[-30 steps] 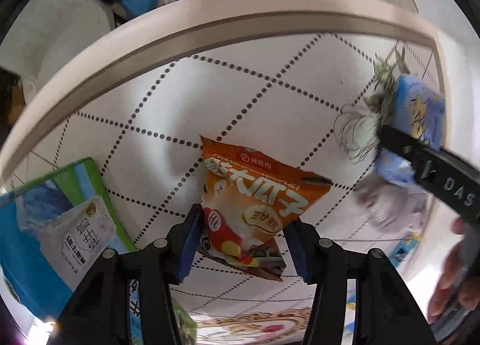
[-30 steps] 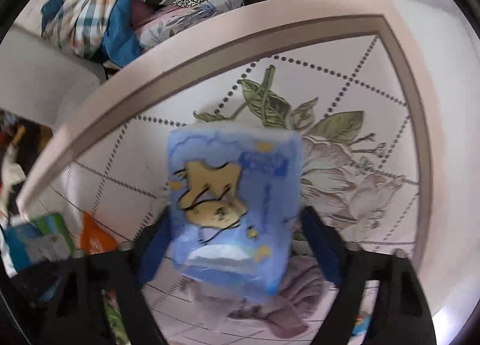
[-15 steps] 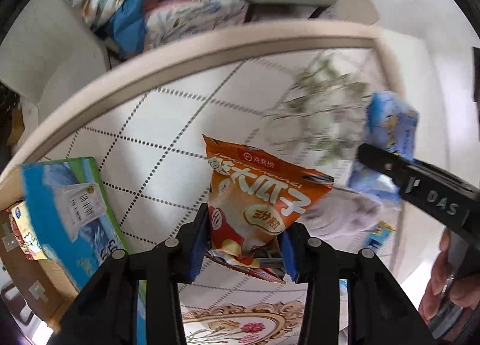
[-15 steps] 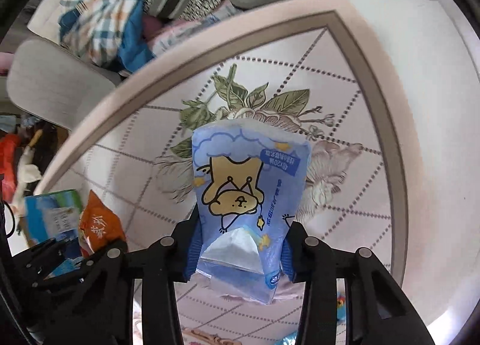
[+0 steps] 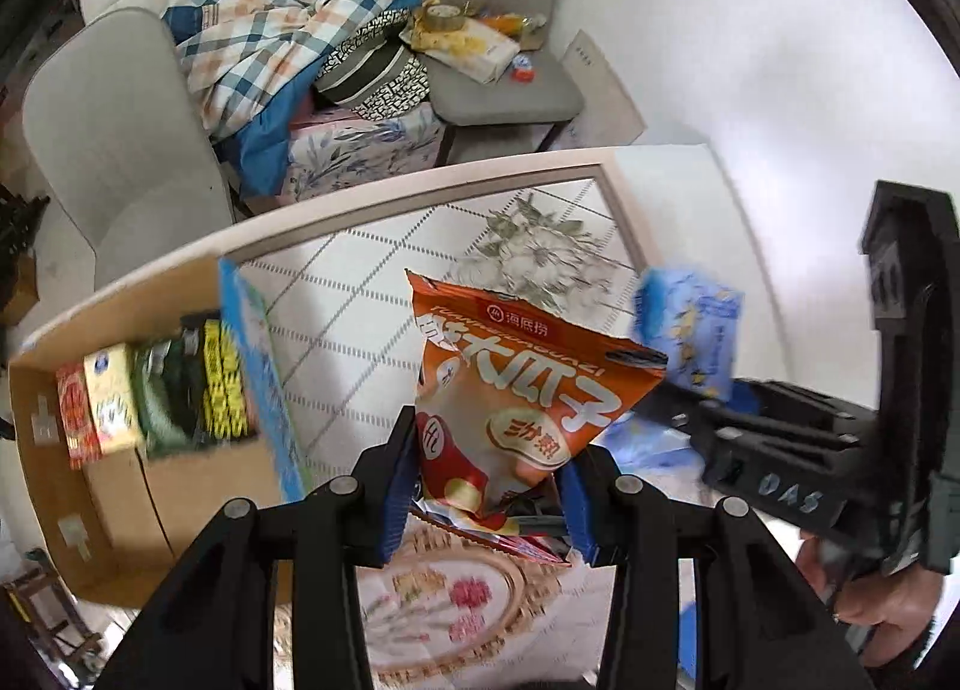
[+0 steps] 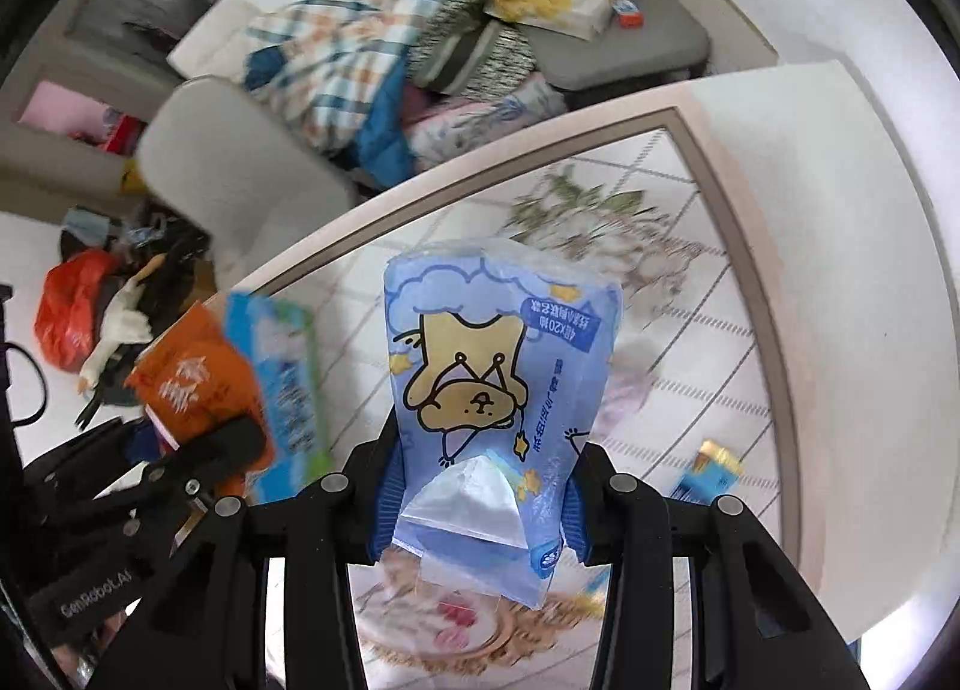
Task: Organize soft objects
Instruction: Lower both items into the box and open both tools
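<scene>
Left claw (image 5: pixel 489 486) clamped on orange snack bag (image 5: pixel 528 384), right claw (image 6: pixel 477 501) clamped on blue tissue pack (image 6: pixel 498 366), both hanging clear above the bench (image 5: pixel 354 324). Open cardboard box (image 5: pixel 120 486) lies left of the left claw, nearer it than the right, so snack bag likely drops first

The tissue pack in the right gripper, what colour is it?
The tissue pack is light blue with a tan cartoon bear, seen best in the right wrist view.

Snack bag (image 5: pixel 516 390) in left tool (image 5: pixel 489 501); tissue pack (image 6: pixel 498 384) in right tool (image 6: pixel 477 501); box (image 5: pixel 138 426) left.
</scene>
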The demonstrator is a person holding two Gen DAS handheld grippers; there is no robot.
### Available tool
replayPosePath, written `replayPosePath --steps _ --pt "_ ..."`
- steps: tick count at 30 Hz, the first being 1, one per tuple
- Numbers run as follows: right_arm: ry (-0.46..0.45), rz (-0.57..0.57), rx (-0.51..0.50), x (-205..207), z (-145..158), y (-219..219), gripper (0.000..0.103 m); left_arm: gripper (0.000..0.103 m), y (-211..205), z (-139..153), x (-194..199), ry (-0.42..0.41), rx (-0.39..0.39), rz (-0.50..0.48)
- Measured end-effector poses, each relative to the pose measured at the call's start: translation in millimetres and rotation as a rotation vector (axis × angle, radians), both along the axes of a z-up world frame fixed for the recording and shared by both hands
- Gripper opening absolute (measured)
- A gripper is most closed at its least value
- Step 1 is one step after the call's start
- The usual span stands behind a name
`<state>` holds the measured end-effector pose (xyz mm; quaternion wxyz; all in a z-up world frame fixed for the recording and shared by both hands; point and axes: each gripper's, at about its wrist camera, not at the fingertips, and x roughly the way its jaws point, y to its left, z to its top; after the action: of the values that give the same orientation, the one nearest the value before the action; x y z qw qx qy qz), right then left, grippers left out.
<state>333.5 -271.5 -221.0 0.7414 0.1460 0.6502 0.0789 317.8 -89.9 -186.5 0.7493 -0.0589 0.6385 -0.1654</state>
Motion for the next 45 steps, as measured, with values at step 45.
replayPosePath --steps 45 --pt "0.144 0.391 -0.009 -59.8 -141.8 413.1 0.084 0.075 347.3 -147.5 -53.9 0.332 0.108 0.426"
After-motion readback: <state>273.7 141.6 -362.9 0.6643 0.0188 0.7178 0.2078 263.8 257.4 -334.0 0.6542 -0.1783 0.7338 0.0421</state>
